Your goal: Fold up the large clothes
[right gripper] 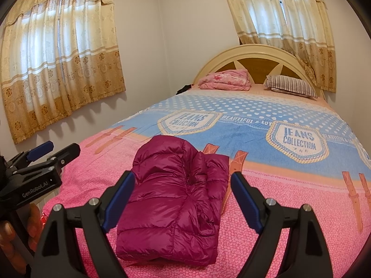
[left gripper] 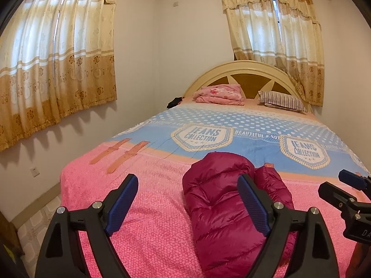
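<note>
A magenta puffer jacket (right gripper: 174,199) lies folded into a compact bundle on the pink end of the bed (right gripper: 289,208); it also shows in the left wrist view (left gripper: 222,208). My left gripper (left gripper: 187,185) is open and empty, held above the bed just left of the jacket; it also shows in the right wrist view (right gripper: 53,148). My right gripper (right gripper: 183,183) is open and empty, hovering over the jacket with a finger on each side; its tip shows at the right edge of the left wrist view (left gripper: 347,180).
The bed (left gripper: 104,185) has a pink and blue "Jeans Collection" cover. A folded pink blanket (right gripper: 225,80) and striped pillow (right gripper: 289,85) lie by the headboard. Walls and curtained windows (left gripper: 58,69) close in at left and behind. Tiled floor (left gripper: 37,227) shows left of the bed.
</note>
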`<act>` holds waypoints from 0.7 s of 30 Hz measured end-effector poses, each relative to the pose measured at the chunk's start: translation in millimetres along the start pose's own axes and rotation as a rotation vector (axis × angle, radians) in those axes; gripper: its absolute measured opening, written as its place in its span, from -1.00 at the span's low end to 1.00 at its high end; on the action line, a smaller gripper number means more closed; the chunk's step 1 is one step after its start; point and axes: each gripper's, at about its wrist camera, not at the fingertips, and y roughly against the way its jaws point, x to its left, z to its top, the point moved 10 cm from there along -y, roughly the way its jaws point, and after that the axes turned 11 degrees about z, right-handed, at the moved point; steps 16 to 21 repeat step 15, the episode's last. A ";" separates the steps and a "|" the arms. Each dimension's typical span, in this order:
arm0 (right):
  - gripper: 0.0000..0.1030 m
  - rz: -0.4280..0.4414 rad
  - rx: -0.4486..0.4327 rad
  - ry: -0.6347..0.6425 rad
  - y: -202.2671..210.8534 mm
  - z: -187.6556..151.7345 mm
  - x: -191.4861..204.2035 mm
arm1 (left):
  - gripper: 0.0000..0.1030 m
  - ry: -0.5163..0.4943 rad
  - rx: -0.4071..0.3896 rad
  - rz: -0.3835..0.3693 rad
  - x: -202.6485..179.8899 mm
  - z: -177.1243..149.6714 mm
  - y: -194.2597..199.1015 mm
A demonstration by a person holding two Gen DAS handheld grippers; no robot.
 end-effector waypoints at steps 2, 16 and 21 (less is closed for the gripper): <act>0.69 0.001 0.000 0.000 0.9 -0.1 -0.7 | 0.74 -0.004 0.000 0.005 0.0 -0.6 -1.0; 0.69 -0.002 0.001 0.000 1.1 -2.4 -2.4 | 0.76 -0.037 -0.006 0.021 -5.9 -6.1 -3.3; 0.69 -0.002 0.001 0.000 1.1 -2.4 -2.4 | 0.76 -0.037 -0.006 0.021 -5.9 -6.1 -3.3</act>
